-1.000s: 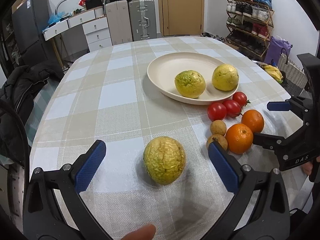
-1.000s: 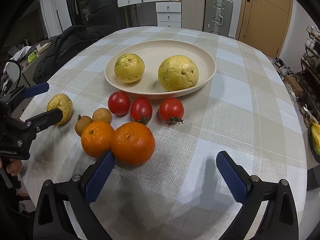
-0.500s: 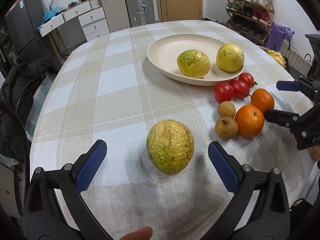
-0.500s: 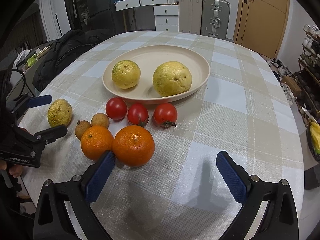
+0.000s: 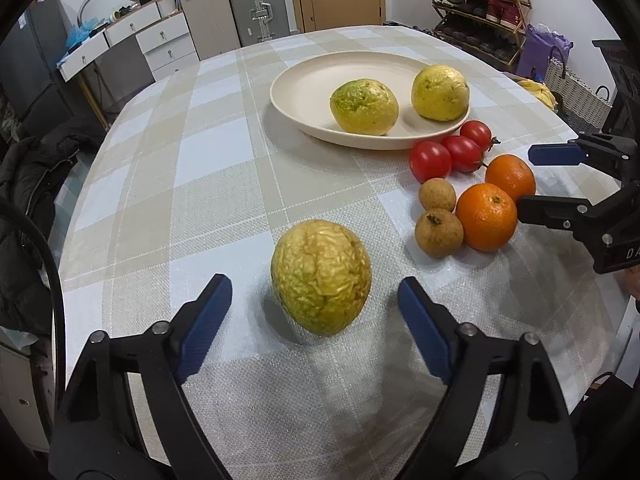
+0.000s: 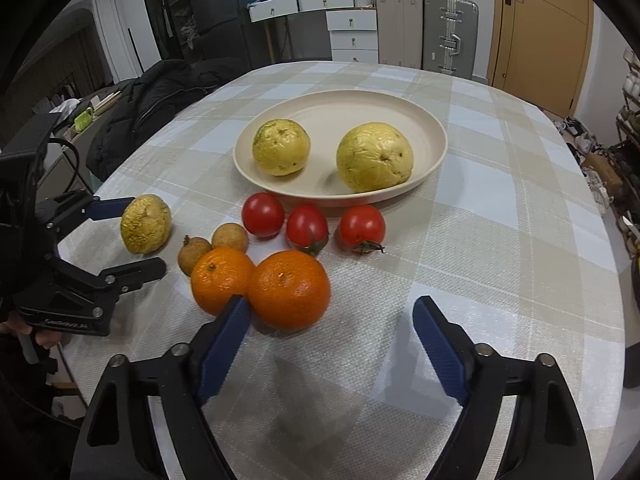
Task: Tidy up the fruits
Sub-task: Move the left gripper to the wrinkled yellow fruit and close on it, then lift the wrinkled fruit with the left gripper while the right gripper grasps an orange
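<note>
The wrinkled yellow-green fruit (image 5: pixel 321 276) is seen low centre of the left wrist frame on the tablecloth (image 5: pixel 208 184), long axis tilted upright, between the closing but not yet touching fingers (image 5: pixel 204 322) of the left gripper (image 5: pixel 314 330), nearer than the right gripper (image 6: pixel 326 350), closing on nothing.

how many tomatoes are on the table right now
3. They sit in a row on the tablecloth just in front of the plate: left tomato, middle tomato, right tomato. None appears hidden.
</note>
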### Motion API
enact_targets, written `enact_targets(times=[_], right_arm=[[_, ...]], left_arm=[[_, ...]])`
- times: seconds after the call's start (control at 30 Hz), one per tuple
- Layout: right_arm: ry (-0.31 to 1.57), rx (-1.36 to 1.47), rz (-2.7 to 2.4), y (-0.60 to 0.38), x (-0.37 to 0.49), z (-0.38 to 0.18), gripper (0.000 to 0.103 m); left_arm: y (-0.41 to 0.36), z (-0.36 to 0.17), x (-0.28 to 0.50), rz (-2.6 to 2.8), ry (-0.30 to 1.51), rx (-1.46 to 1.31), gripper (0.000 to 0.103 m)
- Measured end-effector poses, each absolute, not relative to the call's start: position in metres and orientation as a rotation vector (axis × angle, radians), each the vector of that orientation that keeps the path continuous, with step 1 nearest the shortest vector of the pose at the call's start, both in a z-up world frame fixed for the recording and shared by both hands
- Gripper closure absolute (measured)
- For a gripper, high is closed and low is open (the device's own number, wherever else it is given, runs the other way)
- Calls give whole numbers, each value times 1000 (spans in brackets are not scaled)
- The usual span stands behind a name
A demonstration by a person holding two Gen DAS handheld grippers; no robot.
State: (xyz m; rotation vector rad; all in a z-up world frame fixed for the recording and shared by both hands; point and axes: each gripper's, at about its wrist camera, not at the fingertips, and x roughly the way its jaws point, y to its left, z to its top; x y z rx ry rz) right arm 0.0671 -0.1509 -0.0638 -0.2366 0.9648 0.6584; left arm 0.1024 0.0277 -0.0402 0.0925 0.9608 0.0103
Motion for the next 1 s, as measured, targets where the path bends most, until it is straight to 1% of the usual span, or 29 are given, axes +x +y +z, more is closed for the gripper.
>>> enact_targets(times=[0.07, 0.1, 0.17, 0.27, 0.4, 0.57, 0.63, 1.0], right_arm=[[968, -227, 673, -151, 66, -63, 27], [969, -221, 683, -151, 66, -63, 29], [969, -212, 702, -151, 64, -62, 36], [968, -208, 724, -150, 61, -61, 43], [966, -201, 740, -149, 59, -60, 48], [960, -192, 759, -149, 56, -59, 58], [957, -186, 767, -149, 56, -59, 60], [937, -205, 770, -148, 56, -59, 63]], left_arm=[[29, -40, 102, 1, 959, 82, 29], [28, -39, 102, -5, 960, 78, 30], [28, -39, 102, -16, 959, 76, 38], [26, -39, 101, -29, 954, 75, 48], [25, -38, 100, -28, 946, 80, 60], [28, -38, 99, -41, 938, 51, 61], [27, -37, 99, -43, 933, 50, 61], [28, -28, 95, -45, 888, 26, 61]])
